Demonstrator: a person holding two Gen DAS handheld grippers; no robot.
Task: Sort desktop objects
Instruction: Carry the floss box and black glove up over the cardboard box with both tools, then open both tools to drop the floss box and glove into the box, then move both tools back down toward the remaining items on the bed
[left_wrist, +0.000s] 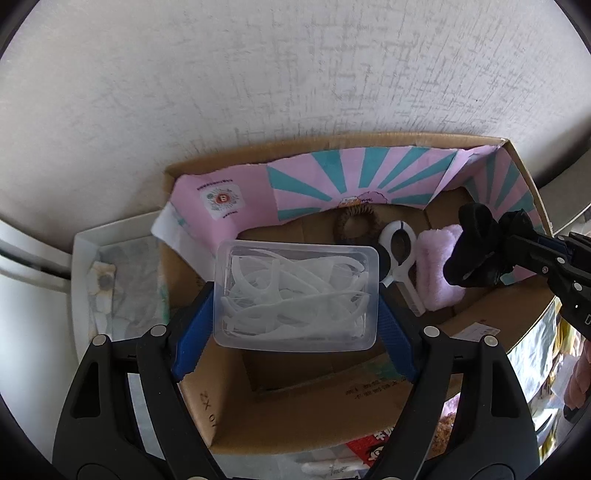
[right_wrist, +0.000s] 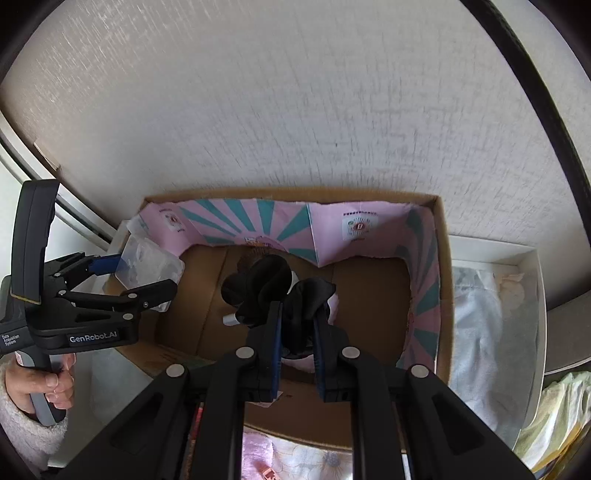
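My left gripper (left_wrist: 295, 310) is shut on a clear plastic box of white floss picks (left_wrist: 295, 284), its blue pads pressing both short sides, over the near left part of an open cardboard box (left_wrist: 332, 406). My right gripper (right_wrist: 297, 314) is shut on a black fabric scrunchie (right_wrist: 266, 284) above the middle of the cardboard box (right_wrist: 369, 295). In the left wrist view the right gripper (left_wrist: 517, 240) reaches in from the right with the scrunchie (left_wrist: 472, 251). The right wrist view shows the left gripper (right_wrist: 144, 273) at the left, carrying the clear box (right_wrist: 147, 262).
The cardboard box has a pink and teal paper lining (left_wrist: 351, 177) along its far walls. On its floor lie a brown hair tie (left_wrist: 354, 221), a white handled item (left_wrist: 397, 254) and a pink fluffy cloth (left_wrist: 439, 273). A white tray (left_wrist: 79, 266) holding cloth stands beside it. A hand (right_wrist: 55, 384) grips the left handle.
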